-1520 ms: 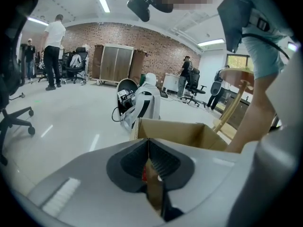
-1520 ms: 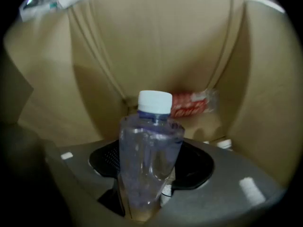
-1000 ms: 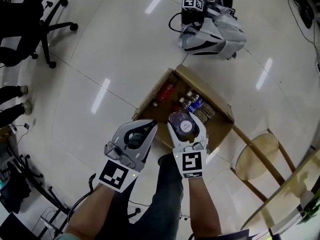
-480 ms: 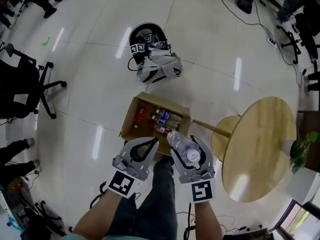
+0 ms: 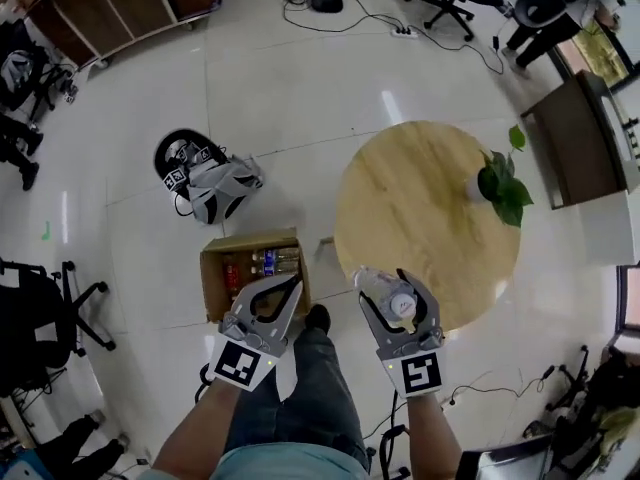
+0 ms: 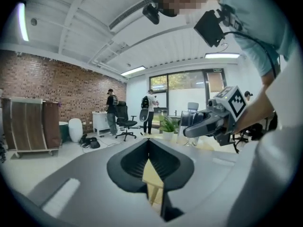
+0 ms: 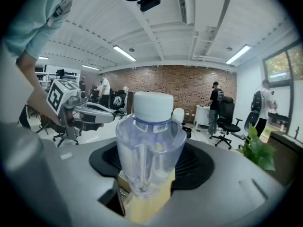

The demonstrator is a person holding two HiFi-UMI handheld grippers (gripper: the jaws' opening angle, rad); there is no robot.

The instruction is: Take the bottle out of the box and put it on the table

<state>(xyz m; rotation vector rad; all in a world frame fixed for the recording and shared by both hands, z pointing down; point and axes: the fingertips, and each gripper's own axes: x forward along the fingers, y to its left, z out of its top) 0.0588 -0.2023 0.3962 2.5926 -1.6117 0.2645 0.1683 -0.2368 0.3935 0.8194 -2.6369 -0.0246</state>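
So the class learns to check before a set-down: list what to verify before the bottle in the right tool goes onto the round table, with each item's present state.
1. Grip: right tool closed on the clear bottle: ok.
2. Bottle out of the cardboard box: ok.
3. Free landing spot: the near part of the round wooden table is bare, and the potted plant stands at its far right: ok.
4. Bottle fully above the tabletop: it shows at the near rim in the head view: cannot tell.
5. Left tool shut, empty and off to the side: ok.
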